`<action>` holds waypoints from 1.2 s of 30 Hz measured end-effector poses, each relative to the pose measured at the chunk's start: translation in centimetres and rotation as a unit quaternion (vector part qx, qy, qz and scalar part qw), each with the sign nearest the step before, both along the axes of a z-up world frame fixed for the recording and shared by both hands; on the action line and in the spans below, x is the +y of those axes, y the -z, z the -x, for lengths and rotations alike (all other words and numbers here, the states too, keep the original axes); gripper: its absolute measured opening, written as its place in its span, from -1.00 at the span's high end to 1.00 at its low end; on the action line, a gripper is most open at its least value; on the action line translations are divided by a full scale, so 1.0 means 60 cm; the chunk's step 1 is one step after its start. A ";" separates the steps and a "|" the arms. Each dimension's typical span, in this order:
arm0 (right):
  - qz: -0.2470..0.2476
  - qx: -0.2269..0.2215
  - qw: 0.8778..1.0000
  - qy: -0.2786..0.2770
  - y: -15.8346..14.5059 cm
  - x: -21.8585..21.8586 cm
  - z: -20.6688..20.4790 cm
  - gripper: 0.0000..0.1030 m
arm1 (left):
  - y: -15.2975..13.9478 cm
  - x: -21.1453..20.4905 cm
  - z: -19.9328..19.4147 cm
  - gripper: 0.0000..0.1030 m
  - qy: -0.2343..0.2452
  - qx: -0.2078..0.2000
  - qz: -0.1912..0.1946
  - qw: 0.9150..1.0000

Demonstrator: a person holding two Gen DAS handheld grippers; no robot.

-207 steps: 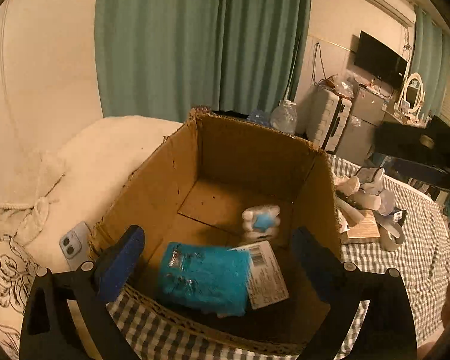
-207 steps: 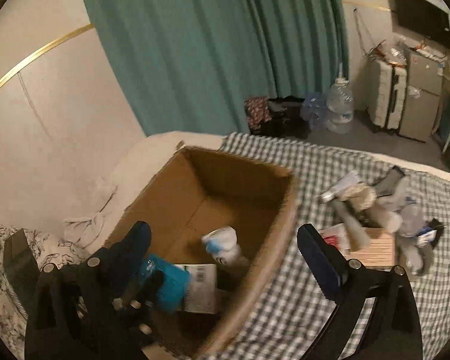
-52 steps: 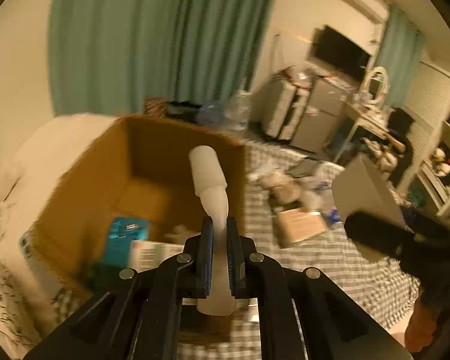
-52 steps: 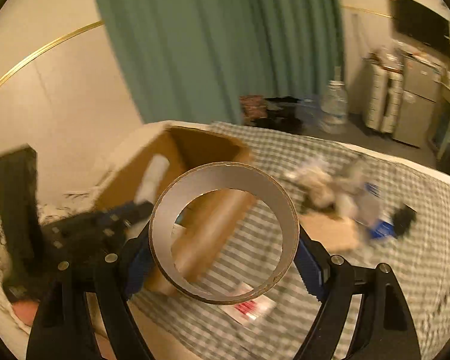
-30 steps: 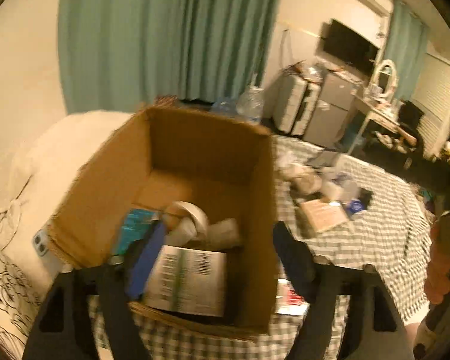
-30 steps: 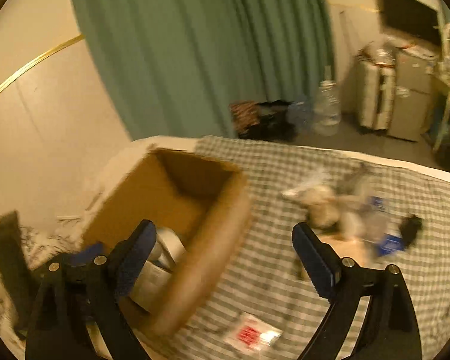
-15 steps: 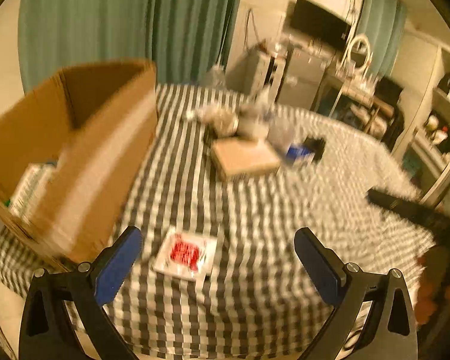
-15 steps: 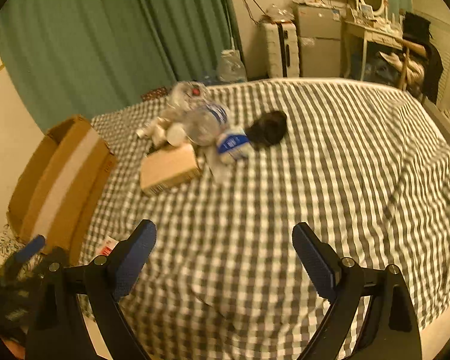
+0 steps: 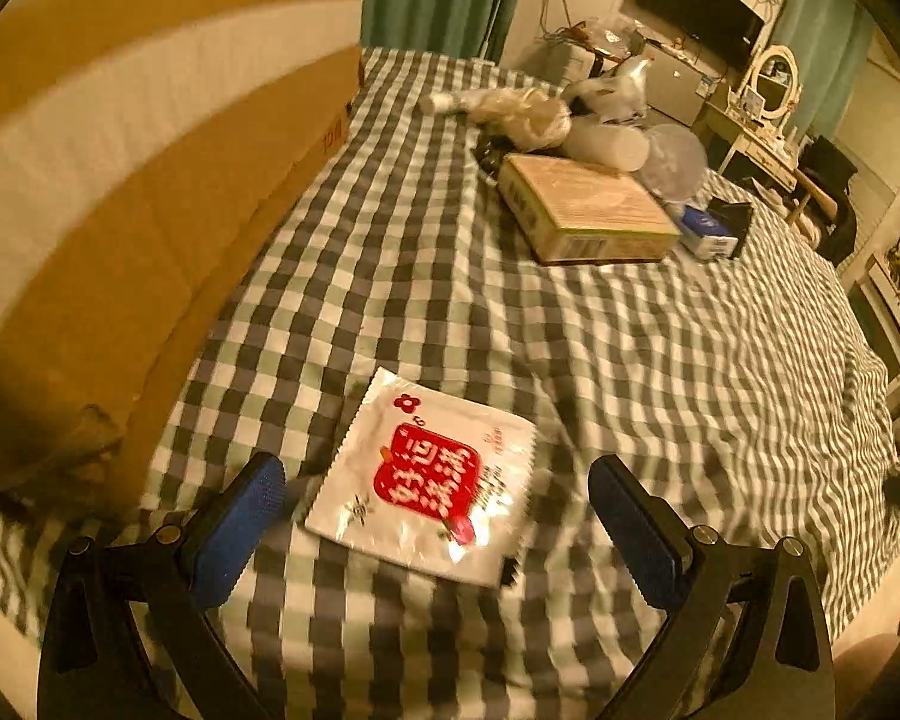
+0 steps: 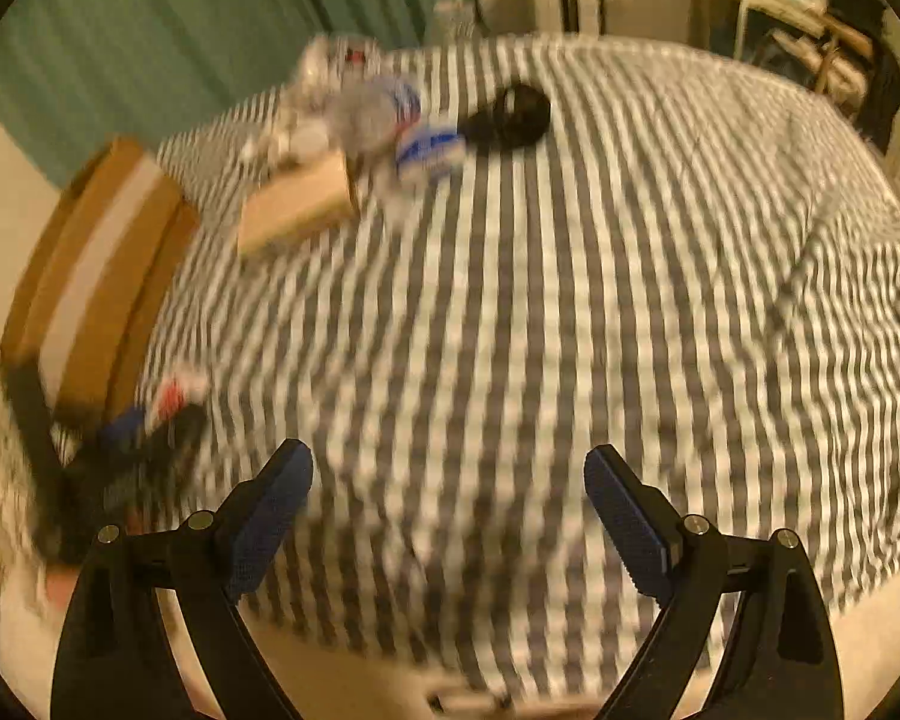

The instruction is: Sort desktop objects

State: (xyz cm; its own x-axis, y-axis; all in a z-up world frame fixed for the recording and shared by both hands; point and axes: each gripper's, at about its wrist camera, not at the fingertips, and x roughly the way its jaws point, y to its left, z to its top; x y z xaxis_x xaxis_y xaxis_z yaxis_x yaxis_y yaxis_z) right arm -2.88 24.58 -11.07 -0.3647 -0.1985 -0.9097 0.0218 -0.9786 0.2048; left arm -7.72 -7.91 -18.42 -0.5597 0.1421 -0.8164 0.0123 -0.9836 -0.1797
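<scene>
A white packet with a red label (image 9: 429,474) lies flat on the checked cloth (image 9: 660,360), between the blue pads of my open, empty left gripper (image 9: 435,513). The cardboard box (image 9: 120,168) stands at its left. My right gripper (image 10: 447,498) is open and empty above bare cloth near the table's front edge. In the blurred right wrist view the box (image 10: 90,276) is at the left, with the left gripper (image 10: 132,438) and the packet (image 10: 174,393) beside it.
A flat tan carton (image 9: 582,210) lies further back with a heap of plastic-wrapped items (image 9: 546,114), a clear bottle (image 9: 672,159), a blue-white pack (image 9: 705,231) and a dark object (image 10: 513,117). Furniture, a TV and curtains stand beyond.
Both grippers have swung away from the box after dropping their items. The left has come down close over the red-labelled packet. The right has moved out over the open cloth.
</scene>
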 end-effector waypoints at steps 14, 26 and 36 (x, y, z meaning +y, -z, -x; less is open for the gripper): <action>-0.051 -0.126 0.991 -0.019 0.068 -0.003 -0.150 -0.79 | 0.005 -0.003 -0.006 0.13 0.012 0.023 0.017 1.000; -0.085 -0.197 0.976 -0.044 0.140 -0.035 -0.135 0.43 | -0.004 0.006 -0.024 0.36 0.027 0.038 0.025 0.999; -0.076 -0.112 0.990 -0.045 0.059 -0.041 -0.162 0.89 | -0.029 0.008 -0.047 0.75 0.048 0.055 0.006 0.997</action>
